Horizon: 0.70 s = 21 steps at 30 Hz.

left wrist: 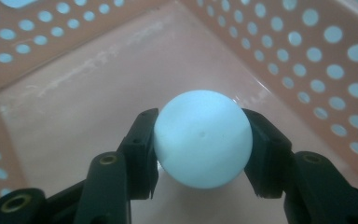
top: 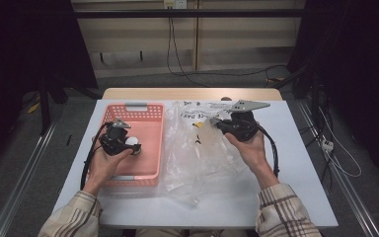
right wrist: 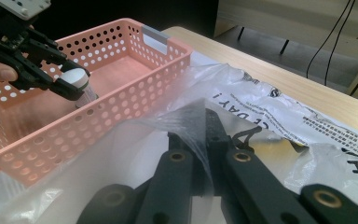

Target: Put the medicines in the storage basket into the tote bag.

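Black cables (top: 175, 54) hang behind the table (top: 301, 163), probably from a socket (top: 174, 4).

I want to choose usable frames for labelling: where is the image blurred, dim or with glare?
High view: dim and dark around the table, with pale sheen on the plastic bag. Left gripper view: the white ball is soft and bluish, and the basket holes glow brightly. Right gripper view: the bag film veils the near fingers, so they look hazy.
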Each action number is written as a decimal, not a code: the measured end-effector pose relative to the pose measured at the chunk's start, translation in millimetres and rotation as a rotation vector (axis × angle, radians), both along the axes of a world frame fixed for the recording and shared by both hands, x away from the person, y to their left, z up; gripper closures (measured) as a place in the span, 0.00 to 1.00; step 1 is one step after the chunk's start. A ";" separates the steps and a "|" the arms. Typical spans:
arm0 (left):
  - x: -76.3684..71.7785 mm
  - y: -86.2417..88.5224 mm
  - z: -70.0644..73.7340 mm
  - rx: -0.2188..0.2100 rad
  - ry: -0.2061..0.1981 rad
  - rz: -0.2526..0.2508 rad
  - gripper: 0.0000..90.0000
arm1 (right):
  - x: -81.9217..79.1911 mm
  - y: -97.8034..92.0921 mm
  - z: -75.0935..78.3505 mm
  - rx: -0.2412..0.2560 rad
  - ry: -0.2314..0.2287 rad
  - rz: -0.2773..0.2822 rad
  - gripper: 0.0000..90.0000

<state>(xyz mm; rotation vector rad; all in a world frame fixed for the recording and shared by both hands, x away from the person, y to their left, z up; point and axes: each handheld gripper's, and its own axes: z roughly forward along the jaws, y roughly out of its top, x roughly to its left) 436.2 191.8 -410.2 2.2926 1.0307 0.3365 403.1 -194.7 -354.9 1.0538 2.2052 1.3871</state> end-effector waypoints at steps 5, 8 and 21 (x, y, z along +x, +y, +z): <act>-2.4 4.6 8.7 -0.050 -0.041 0.049 0.56 | 0.7 -0.6 0.0 0.004 0.002 -0.005 1.00; -5.5 4.6 14.2 -0.074 -0.064 0.051 0.56 | 0.6 -1.4 0.1 0.002 0.001 -0.006 1.00; -25.1 -8.1 37.3 -0.153 -0.156 -0.021 0.56 | -1.5 -4.6 3.1 0.008 -0.009 -0.011 1.00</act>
